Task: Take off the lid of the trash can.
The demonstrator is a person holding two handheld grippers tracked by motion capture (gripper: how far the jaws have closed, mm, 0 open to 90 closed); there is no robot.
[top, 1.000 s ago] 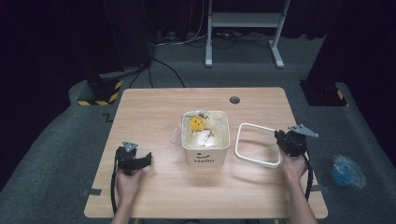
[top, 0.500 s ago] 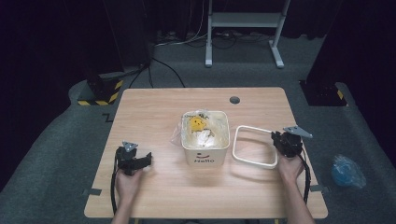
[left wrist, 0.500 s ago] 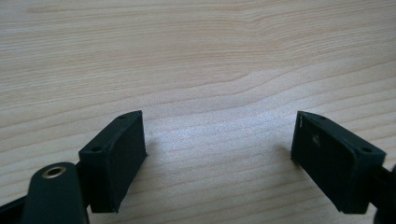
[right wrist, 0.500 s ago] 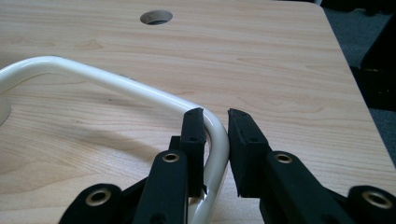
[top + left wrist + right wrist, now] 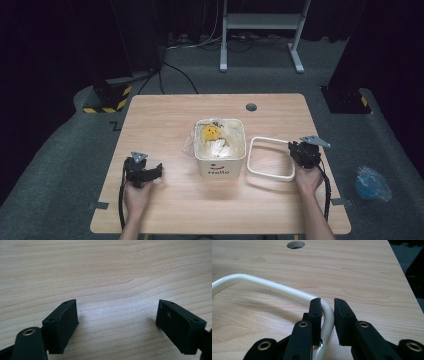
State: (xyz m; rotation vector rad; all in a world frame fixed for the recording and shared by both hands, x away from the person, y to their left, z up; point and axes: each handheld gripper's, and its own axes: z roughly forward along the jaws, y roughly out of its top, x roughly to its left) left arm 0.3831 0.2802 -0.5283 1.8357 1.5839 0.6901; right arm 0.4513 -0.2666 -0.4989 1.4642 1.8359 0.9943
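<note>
— Where's the frame [image 5: 270, 158]?

— Flat near the bench's [image 5: 165, 125] right edge, just right of the tub [image 5: 220, 147]. My right hand-held gripper [image 5: 327, 305] pinches its near right corner, so I'd carry it left.

— And the left hand-held gripper [image 5: 117, 315]?

— Spread, empty, near the left edge, well apart from the tub.

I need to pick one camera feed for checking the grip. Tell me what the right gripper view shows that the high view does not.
Right gripper view alone: the right tongs closed on the rim of the white frame, one jaw inside it, one outside.
High view alone: the white bin with a yellow item inside, the left tongs, both hands, the floor.
Both: the frame, the wooden table and its round hole.
</note>
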